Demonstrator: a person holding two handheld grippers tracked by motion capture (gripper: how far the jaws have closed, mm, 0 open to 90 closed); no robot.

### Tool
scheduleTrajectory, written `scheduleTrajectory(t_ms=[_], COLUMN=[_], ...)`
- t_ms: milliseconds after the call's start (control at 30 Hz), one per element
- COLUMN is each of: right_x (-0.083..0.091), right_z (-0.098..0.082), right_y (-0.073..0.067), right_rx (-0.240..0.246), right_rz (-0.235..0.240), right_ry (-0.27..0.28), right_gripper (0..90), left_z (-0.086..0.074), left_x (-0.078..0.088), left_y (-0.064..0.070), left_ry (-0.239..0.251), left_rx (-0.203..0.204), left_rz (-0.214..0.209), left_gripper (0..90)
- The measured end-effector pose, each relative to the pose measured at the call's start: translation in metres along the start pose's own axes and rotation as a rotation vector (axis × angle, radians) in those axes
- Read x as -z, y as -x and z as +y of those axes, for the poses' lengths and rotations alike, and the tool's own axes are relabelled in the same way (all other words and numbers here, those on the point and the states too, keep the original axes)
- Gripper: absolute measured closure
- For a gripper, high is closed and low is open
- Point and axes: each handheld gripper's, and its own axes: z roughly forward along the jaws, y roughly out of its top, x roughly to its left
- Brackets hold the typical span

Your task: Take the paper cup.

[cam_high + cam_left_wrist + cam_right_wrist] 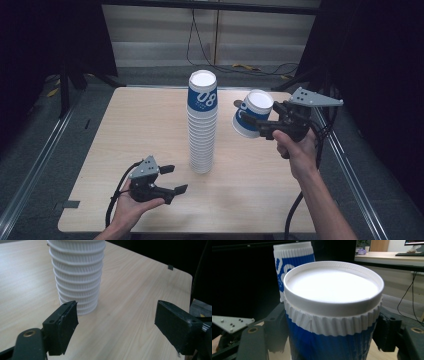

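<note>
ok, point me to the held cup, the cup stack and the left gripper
held cup (pixel 252 119), high view, on its blue side wall
cup stack (pixel 202 131), high view, on the white ribbed rims mid-stack
left gripper (pixel 174 179), high view, midway between its fingertips

Single paper cup (pixel 251 118): blue wall, white ribbed band under a white rim, flat white bottom facing up and tilted, clamped upside down above the table, just right of the stack. Stack of cups (pixel 202 122): tall, upside down, upright near mid-table, white ribbed rims layered below, blue top cup printed "08".
</note>
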Motion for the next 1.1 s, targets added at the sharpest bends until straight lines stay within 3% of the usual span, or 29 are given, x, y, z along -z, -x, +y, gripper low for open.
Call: scheduleTrajectory(t_ms=[67, 133, 233, 333, 400, 567, 767, 1100], right_x=[-0.002, -0.003, -0.004, -0.008, -0.01, -0.013, -0.02, -0.033], right_z=[-0.007, -0.014, -0.026, -0.037, -0.043, -0.056, -0.08, -0.107], right_y=[0.0, -0.002, -0.003, -0.002, -0.003, -0.005, -0.011, -0.021], right_rx=[-0.008, -0.016, -0.018, -0.048, -0.053, -0.079, -0.093, -0.126], right_rz=[0.015, 0.027, 0.023, 0.025, 0.019, 0.041, 0.071, 0.137], right_ry=[0.006, 0.005, 0.013, 0.001, 0.01, 0.029, 0.012, 0.024], right_gripper=[27.2, 27.2, 27.0, 27.0, 27.0, 27.0, 27.1, 27.1], left_z=[0.007, 0.012, 0.017, 0.021, 0.022, 0.024, 0.025, 0.024], left_x=[-0.001, -0.001, -0.002, -0.002, -0.002, -0.003, -0.002, -0.003], left_y=[0.0, -0.002, -0.003, -0.003, -0.001, 0.0, -0.001, 0.006], left_ry=[-0.002, 0.028, 0.072, 0.093, 0.125, 0.126, 0.117, 0.123], left_rx=[0.002, 0.006, -0.034, -0.026, -0.02, -0.01, 0.001, -0.017], left_rz=[-0.002, -0.007, 0.038, -0.004, -0.013, -0.042, -0.064, -0.124], left_gripper=[18.7, 18.7, 18.7, 24.6, 22.3, 17.8, 17.9, 16.3])
